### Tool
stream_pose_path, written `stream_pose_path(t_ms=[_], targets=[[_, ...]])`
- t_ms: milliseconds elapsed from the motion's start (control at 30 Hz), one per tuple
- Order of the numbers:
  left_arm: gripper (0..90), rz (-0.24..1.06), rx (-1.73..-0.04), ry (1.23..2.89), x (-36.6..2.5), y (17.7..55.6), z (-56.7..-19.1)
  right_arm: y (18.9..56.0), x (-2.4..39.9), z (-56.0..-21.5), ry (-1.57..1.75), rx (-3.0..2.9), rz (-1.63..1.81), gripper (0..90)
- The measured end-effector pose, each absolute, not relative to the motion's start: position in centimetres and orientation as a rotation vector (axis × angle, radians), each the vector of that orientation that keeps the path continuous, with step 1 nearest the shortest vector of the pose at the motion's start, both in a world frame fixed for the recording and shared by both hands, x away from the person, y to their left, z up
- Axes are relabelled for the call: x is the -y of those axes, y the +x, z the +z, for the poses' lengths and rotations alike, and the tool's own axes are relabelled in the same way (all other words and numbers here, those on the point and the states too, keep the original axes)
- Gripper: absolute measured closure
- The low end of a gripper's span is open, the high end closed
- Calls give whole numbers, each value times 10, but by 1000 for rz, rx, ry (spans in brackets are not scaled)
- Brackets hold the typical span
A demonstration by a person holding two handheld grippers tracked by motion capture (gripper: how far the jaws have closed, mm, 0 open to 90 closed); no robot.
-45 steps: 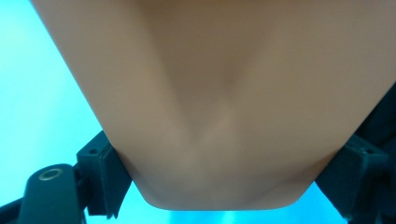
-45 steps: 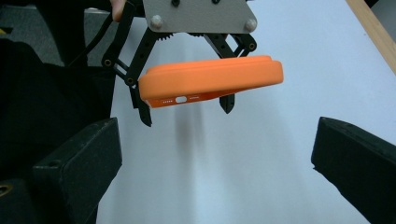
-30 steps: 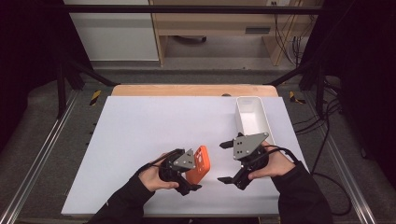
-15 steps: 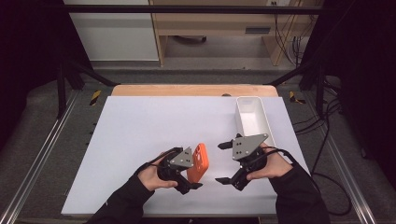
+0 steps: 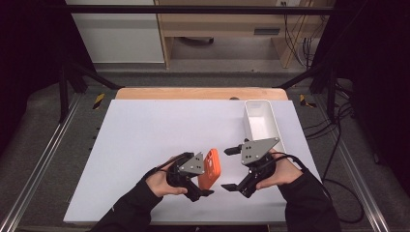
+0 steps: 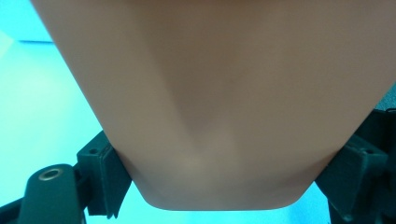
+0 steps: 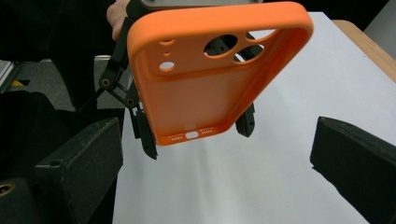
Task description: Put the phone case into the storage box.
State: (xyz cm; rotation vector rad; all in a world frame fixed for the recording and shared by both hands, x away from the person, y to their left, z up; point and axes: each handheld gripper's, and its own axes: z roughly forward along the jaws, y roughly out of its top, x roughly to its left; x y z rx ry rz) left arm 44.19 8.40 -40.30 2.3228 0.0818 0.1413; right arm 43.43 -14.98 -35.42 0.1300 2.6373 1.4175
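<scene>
Orange phone case (image 5: 211,168): held clear of the white table sheet (image 5: 159,140) in your left gripper (image 5: 200,182), whose jaws pinch it across its width, one jaw on each long side; in the left gripper view the case's back (image 6: 219,102) looms close and blurred, with a black jaw pressed against each lower edge; in the right gripper view you see the case's hollow inner side (image 7: 205,79), camera cut-outs toward the top, port openings along the bottom edge, and the left gripper's two jaws clasping its sides from behind. Your left hand (image 5: 162,181) wraps that gripper near the front edge of the table, the case standing on edge and tilted, its upper end leaning away from you. Your right gripper (image 5: 233,168) sits just beside the case, to its right, jaws spread wide with nothing between them; its two black pads (image 7: 79,163) frame the case in the right gripper view without touching it; your right hand (image 5: 280,171) holds it low over the sheet. A white rectangular tray (image 5: 251,108) lies beyond the right gripper, along the right edge of the sheet, well apart from the case; a wooden board edge (image 5: 193,93) shows past the sheet's far side.
</scene>
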Motion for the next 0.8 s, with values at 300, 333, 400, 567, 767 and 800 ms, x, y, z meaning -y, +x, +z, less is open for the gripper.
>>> stream_pose_path(t_ms=[300, 333, 400, 567, 767, 800], targets=[[156, 132, -65, 2323, -77, 441, -403, 433, 149, -355, 104, -2645, 1430, 31], [156, 130, -61, 2323, -77, 441, -403, 433, 149, -355, 103, -2648, 1431, 31], [156, 131, -56, 2322, -75, 441, -403, 434, 148, -356, 98, -2647, 1435, 32], [156, 121, -41, 2325, -71, 440, -403, 434, 147, -357, 81, -2648, 1442, 35], [156, 113, -20, 2322, -65, 438, -402, 434, 146, -358, 64, -2649, 1454, 37], [156, 109, -18, 2321, -63, 438, -403, 433, 146, -358, 59, -2649, 1455, 37]])
